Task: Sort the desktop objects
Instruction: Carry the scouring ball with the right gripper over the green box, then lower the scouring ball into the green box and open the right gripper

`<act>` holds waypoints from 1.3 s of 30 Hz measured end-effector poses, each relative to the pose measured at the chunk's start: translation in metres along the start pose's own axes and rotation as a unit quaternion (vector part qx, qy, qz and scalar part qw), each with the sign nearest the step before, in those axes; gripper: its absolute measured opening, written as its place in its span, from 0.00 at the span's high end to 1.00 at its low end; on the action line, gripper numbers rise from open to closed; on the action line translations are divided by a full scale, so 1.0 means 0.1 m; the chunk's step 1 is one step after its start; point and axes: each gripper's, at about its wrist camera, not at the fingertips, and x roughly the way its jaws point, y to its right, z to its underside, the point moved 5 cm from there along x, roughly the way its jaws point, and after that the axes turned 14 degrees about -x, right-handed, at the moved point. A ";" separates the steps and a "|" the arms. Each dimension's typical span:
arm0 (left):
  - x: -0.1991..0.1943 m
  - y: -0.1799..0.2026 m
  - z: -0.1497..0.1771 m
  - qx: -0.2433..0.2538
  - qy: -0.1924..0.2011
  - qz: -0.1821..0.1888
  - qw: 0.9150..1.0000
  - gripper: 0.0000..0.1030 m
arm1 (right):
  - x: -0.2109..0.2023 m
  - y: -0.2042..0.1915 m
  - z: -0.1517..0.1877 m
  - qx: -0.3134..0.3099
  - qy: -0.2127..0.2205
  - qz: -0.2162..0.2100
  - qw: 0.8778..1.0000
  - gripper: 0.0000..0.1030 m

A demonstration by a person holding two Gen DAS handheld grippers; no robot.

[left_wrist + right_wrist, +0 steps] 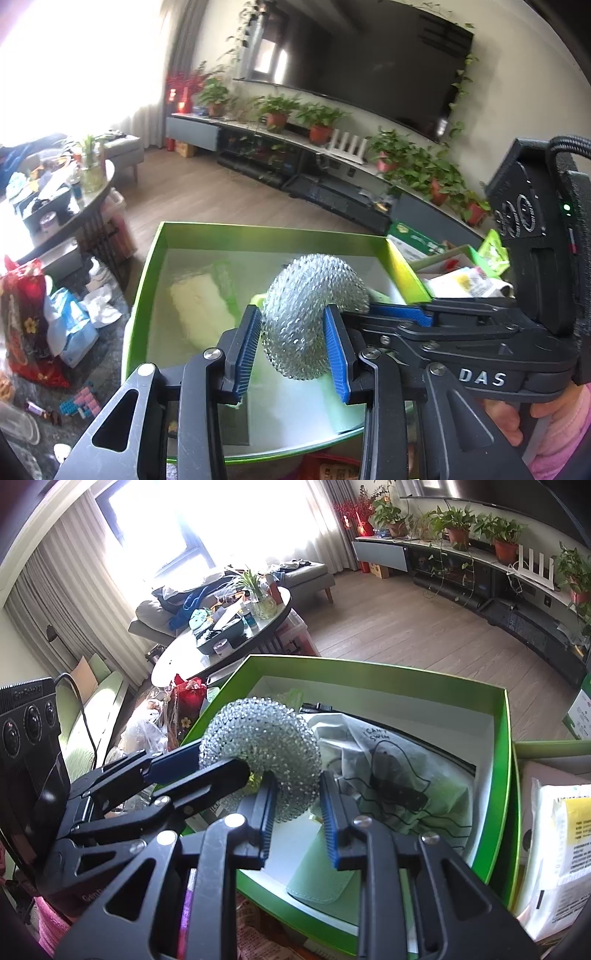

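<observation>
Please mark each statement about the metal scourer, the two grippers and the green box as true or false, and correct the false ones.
1. Both grippers grip the steel scourer. True: left gripper, right gripper.
2. The scourer is over the green box. True.
3. The green box is empty. False: a yellow sponge and other items lie inside.
4. The scourer lies on the floor. False: it is held up by both grippers.

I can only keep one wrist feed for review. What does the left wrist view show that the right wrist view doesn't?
Left wrist view only: a yellow-and-green sponge lying in the box, and toy bricks on the dark tabletop. Right wrist view only: a printed cloth bag and a pale green pouch in the box. Both: the steel wool scrubber gripped by the left gripper and the right gripper over the green box.
</observation>
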 end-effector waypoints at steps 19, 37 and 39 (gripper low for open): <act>-0.05 -0.06 0.00 -0.004 0.011 -0.025 1.000 0.67 | -0.12 -0.09 -0.03 -0.005 0.010 0.015 1.000 0.58; -0.39 0.20 0.07 0.012 0.023 -0.021 0.999 0.63 | -0.48 -0.22 0.10 -0.005 0.021 0.018 1.000 0.58; -0.47 0.22 0.08 0.010 0.023 -0.018 1.000 0.61 | -0.55 -0.26 0.11 -0.007 0.025 0.017 1.000 0.58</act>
